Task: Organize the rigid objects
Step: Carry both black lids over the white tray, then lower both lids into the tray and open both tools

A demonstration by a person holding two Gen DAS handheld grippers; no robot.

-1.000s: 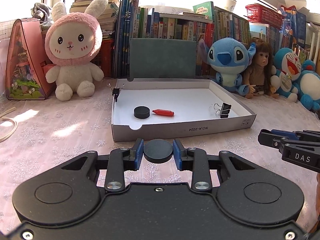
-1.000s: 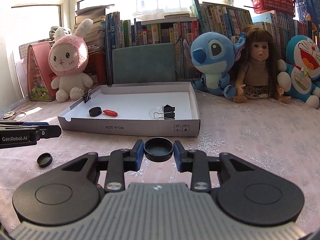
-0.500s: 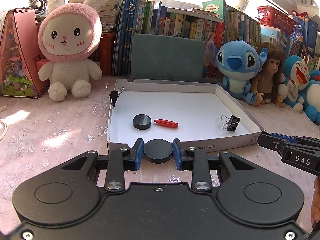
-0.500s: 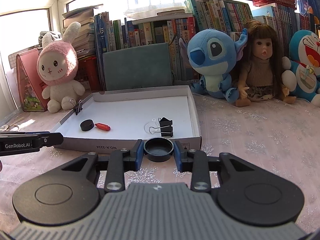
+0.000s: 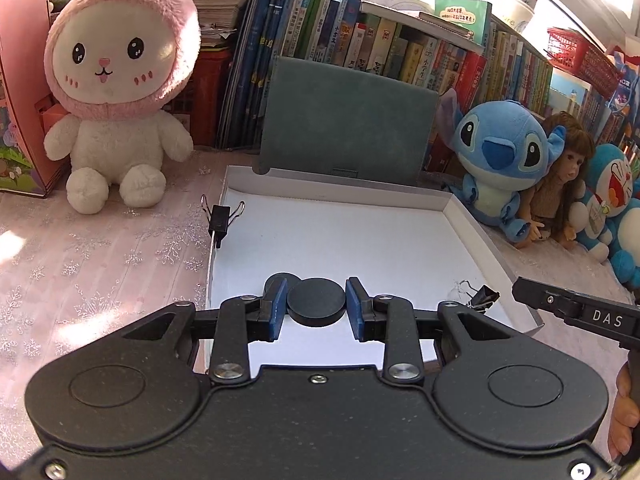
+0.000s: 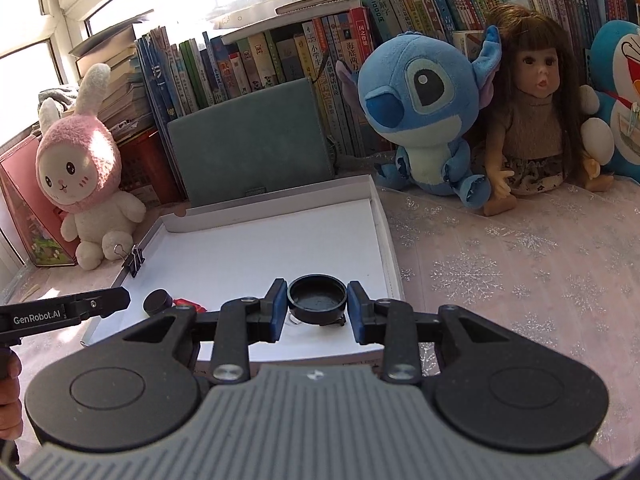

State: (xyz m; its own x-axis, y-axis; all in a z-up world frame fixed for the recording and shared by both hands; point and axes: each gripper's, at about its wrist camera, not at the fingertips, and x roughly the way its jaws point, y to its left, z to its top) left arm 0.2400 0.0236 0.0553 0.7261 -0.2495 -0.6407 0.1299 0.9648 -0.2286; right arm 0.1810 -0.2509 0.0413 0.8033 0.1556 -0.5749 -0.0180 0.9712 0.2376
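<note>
- A flat black disc (image 5: pixel 316 300) is clamped between the narrowly parted blue pads of the left gripper (image 5: pixel 316 307), above the near edge of a shallow white box (image 5: pixel 476 220).
- An upturned black cap (image 6: pixel 317 300) is pinched the same way by the right gripper (image 6: pixel 317 307), over the box's near right part.
- Both grippers are angled downward toward the box; fingers of each holding hand are seen at the frame edges.
- Inside the box, a second black disc (image 6: pixel 157 301), a small red piece (image 6: pixel 186 303) and a binder clip (image 5: pixel 482 296) are lying near the front.
- Another binder clip (image 5: pixel 220 218) is fastened to the left wall.
- Beyond, on the pink surface (image 6: pixel 520 264), a rabbit plush (image 5: pixel 116 92), a blue plush (image 6: pixel 424 112) and a doll (image 6: pixel 536 108) are lined before books (image 5: pixel 360 44).
</note>
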